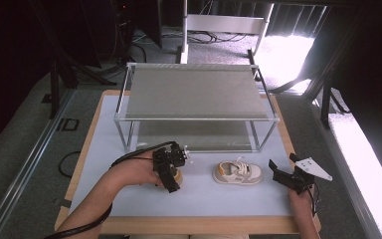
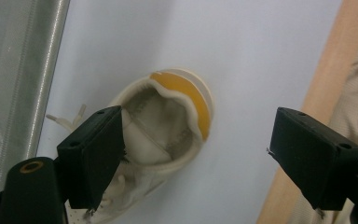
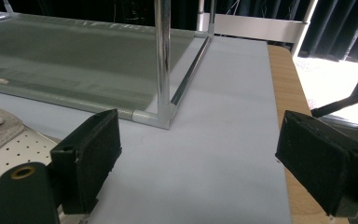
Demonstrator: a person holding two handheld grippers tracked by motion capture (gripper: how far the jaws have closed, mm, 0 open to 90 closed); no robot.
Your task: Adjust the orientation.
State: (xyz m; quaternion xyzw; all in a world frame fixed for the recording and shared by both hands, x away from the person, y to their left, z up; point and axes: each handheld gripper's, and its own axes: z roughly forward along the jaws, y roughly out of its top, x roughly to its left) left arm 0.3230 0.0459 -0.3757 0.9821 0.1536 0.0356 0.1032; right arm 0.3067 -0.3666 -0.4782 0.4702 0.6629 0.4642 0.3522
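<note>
Metal-framed shelf rack (image 1: 199, 94) seen with both mesh tiers bare, second shoe (image 1: 238, 173) lying in front of it, left gripper (image 2: 193, 154) spread wide over a yellow-heeled shoe (image 2: 168, 121), right gripper (image 3: 196, 163) held apart beside the rack's corner post (image 3: 162, 56).

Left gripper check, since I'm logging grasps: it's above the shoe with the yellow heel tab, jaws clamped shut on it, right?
Not quite. The left gripper is above the shoe with the yellow heel tab, but its jaws are spread wide open, not clamped on it. The left gripper view shows this.
</note>
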